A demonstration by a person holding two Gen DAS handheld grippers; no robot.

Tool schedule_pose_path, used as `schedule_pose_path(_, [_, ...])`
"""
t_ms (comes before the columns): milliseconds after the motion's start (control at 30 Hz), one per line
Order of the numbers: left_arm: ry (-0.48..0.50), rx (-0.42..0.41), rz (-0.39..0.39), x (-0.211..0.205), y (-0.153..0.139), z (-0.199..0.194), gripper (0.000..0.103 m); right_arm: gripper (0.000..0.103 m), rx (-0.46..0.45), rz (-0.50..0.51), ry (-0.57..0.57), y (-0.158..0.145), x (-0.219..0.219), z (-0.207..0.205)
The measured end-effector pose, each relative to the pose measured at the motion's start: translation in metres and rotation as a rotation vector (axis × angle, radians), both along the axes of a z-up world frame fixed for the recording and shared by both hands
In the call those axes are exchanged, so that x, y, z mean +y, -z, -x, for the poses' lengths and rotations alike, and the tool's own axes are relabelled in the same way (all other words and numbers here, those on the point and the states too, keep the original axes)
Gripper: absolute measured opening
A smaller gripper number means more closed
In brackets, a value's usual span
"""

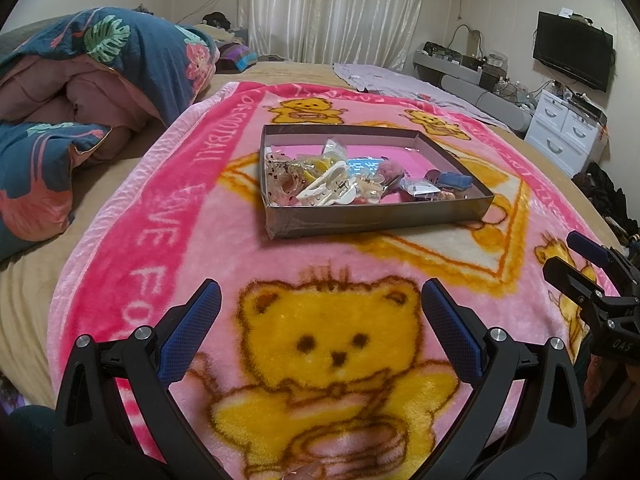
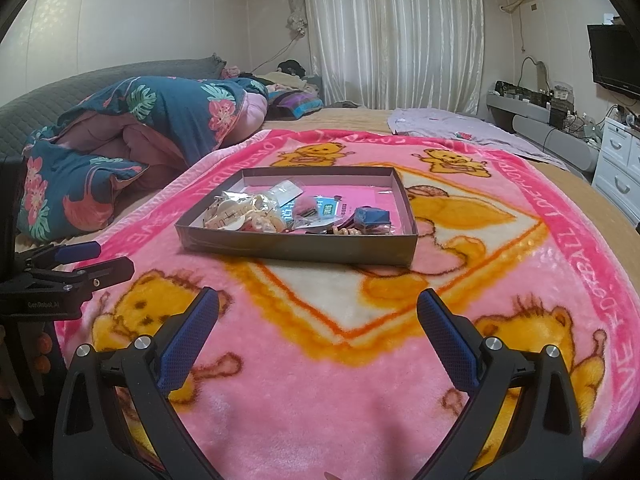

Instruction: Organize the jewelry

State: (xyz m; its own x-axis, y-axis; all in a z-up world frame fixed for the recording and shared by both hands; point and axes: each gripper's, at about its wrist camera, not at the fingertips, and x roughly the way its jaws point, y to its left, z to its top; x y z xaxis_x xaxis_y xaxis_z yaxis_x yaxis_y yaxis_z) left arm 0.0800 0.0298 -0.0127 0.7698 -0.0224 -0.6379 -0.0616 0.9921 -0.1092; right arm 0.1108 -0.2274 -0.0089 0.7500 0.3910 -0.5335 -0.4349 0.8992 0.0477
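Note:
A shallow grey box (image 1: pixel 360 216) (image 2: pixel 296 246) with a pink floor sits on the pink bear blanket (image 1: pixel 320 256) (image 2: pixel 360 360) on the bed. Inside lie several hair clips and jewelry pieces: a white claw clip (image 1: pixel 328 192) (image 2: pixel 232 212), a small blue case (image 1: pixel 454 180) (image 2: pixel 372 216) and clear packets (image 2: pixel 304 210). My left gripper (image 1: pixel 320 296) hovers open over the blanket, short of the box. My right gripper (image 2: pixel 318 304) is open too, nothing between its fingers. Each gripper shows at the other view's edge: the right gripper (image 1: pixel 580 264) and the left gripper (image 2: pixel 96 258).
A folded floral quilt (image 1: pixel 92 92) (image 2: pixel 132 140) lies left of the blanket. A lilac cloth (image 1: pixel 400 84) (image 2: pixel 460 128) covers the far right of the bed. White drawers (image 1: pixel 564 132) (image 2: pixel 618 172), a television (image 1: pixel 572 56) and a cluttered shelf (image 2: pixel 532 108) stand beyond the right edge.

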Motion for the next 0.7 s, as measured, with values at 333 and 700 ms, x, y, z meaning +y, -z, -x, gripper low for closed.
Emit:
schedule_pose_path(333, [-0.001, 0.000, 0.000, 0.0008, -0.0001, -0.0005, 0.094, 0.099, -0.003, 0.000, 0.001, -0.0003, 0.0000, 0.0002])
schedule_pose_path(700, [-0.001, 0.006, 0.002, 0.0025, 0.0019, -0.0001, 0.094, 0.099, -0.007, 0.002, 0.004, -0.0013, -0.0005, 0.0016])
